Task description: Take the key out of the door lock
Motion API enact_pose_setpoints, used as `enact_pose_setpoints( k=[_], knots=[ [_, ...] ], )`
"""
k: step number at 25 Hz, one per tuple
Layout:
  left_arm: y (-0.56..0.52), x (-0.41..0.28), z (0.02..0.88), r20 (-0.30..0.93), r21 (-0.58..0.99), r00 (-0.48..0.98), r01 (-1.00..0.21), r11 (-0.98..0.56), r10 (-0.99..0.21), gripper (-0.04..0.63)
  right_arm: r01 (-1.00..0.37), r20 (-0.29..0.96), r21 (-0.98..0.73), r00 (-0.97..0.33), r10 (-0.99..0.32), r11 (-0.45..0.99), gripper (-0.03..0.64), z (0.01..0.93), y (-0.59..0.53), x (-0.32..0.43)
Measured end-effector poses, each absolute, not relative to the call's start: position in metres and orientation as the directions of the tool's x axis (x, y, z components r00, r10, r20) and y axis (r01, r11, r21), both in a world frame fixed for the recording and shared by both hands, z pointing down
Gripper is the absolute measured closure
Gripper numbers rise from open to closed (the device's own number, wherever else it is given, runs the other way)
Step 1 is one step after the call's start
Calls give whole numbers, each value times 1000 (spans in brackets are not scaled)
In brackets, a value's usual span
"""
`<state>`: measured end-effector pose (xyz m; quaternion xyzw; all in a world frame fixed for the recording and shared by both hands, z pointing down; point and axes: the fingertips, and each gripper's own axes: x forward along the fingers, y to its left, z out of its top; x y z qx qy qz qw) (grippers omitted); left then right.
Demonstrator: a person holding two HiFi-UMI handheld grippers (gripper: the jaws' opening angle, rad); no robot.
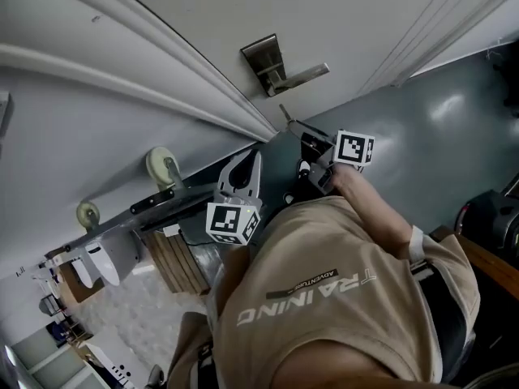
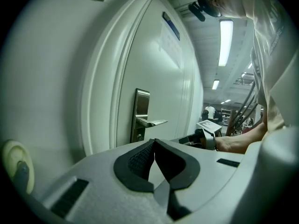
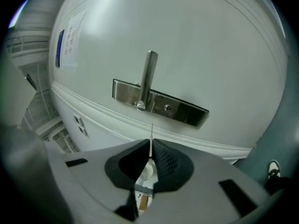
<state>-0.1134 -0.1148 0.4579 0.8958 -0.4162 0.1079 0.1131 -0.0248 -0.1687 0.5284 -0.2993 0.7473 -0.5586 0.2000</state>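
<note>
Your right gripper (image 3: 150,146) has its jaws closed on the key (image 3: 151,133), which sits clear of the door lock (image 3: 177,110): its tip hangs in the air short of the door (image 3: 196,41), with a gap between it and the keyhole (image 3: 167,108). Expect the key to be small, light and rigid, a thin sliver of smooth metal that won't bend but may well swivel or slide if the pads catch only its narrow blade. The flat head is the place to hold it, broad faces against the pads, and that looks to be how you have it, the head set deep between the jaws with only the blade showing. Its long axis runs straight along the gripper's own line, edge-on to the right gripper view. The tip points forward at the door, aimed a little below the lock plate and to the side of the keyhole, under the door handle (image 3: 148,76). Your left gripper (image 2: 154,143) has its jaws together at the tips with nothing between them, held low and well apart from the lock.
</note>
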Motion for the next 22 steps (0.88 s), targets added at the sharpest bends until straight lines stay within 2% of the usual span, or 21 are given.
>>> enact_pose_setpoints(
  k=[5, 15, 22],
  knots=[
    [-93, -113, 445, 237, 113, 646, -760, -640, -726, 586, -279, 74, -940, -730, -680, 198, 598, 522, -133, -25],
    [-31, -155, 462, 177, 191, 593, -804, -563, -786, 586, -564, 229, -764, -691, -686, 313, 598, 526, -69, -27],
    [-12, -178, 471, 187, 199, 553, -831, -520, -812, 586, -609, 240, -682, -709, -663, 404, 598, 514, -53, -44]
  ],
)
